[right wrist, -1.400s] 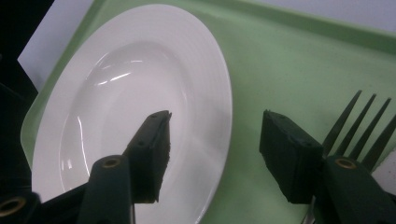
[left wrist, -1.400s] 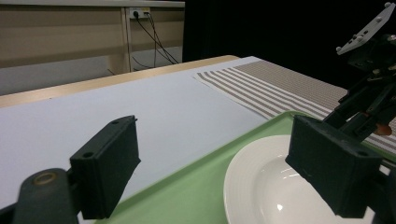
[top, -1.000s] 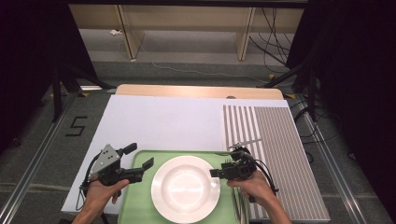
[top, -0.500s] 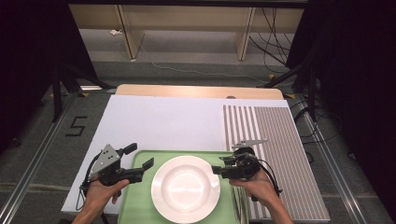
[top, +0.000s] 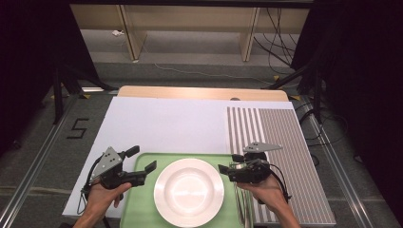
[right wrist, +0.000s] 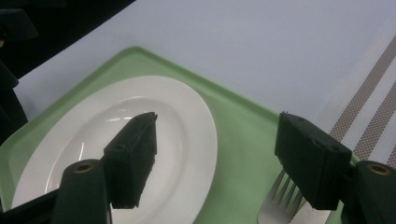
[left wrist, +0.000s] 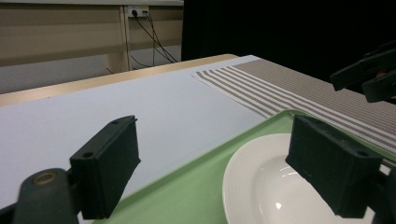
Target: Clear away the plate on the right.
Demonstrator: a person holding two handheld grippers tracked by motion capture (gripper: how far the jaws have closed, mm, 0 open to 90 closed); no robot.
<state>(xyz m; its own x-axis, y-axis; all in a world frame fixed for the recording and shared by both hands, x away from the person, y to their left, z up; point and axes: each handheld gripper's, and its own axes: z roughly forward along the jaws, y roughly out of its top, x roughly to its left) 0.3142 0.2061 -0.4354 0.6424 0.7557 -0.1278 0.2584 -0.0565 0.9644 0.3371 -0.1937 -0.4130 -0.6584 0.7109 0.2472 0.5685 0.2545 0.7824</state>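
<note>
A white plate (top: 188, 191) lies empty on a green tray (top: 142, 209) at the table's near edge. My left gripper (top: 141, 159) hovers open over the tray's left rim, and the plate (left wrist: 280, 186) shows past its right jaw. My right gripper (top: 229, 163) hangs open above the tray's right side, pointing at the plate. Its jaws have just been opening, and nothing is between them. Below them in the right gripper view (right wrist: 217, 135) are the plate (right wrist: 93, 140) and the tines of a fork (right wrist: 275, 205), which lies on the tray (right wrist: 238, 126).
A brown-and-white striped placemat (top: 280, 142) lies to the right of the tray, on a white sheet (top: 171, 123) that covers the table. The fork (top: 242, 202) lies along the tray's right edge. Cables run across the floor beyond the table.
The right gripper has risen a little over the tray's right side and its jaws stand wider. The left gripper has stayed put.
</note>
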